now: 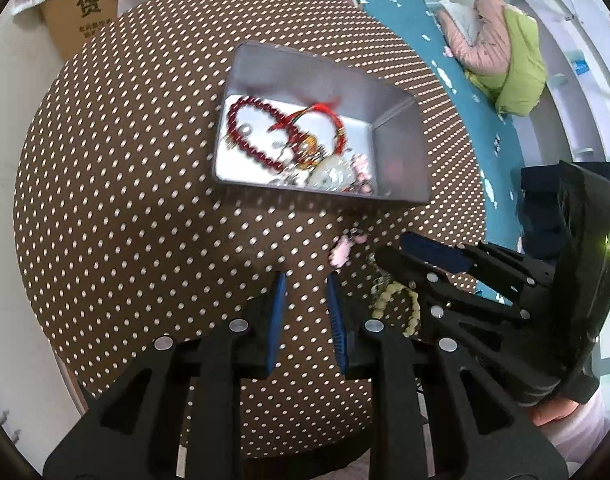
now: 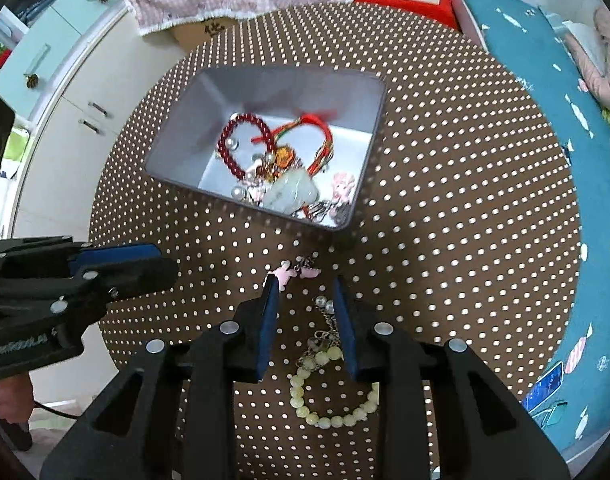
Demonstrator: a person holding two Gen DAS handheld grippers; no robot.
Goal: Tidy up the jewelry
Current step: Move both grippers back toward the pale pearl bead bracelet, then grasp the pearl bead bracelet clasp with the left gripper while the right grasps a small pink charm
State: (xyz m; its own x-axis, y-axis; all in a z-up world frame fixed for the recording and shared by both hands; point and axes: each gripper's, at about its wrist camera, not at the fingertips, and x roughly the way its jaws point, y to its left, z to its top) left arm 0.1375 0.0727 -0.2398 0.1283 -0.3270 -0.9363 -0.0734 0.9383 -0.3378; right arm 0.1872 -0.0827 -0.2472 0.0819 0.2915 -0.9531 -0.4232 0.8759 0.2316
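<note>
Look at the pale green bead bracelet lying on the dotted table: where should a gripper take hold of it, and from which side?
Grip the bead strand of the bracelet along its open lower curve, coming straight down from above. It lies flat in a loose loop on the table, so only its top is free. The right gripper is open above its chain end, probably the tangled, harder part to pinch.

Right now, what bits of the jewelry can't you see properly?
- Pale green bead bracelet: in the left wrist view the right gripper hides part of it.
- Pink charm: too small and blurry in both views to tell its shape.
- Jewelry heaped in the gray box: tangled and blurred, the near wall hides the lowest pieces.
</note>
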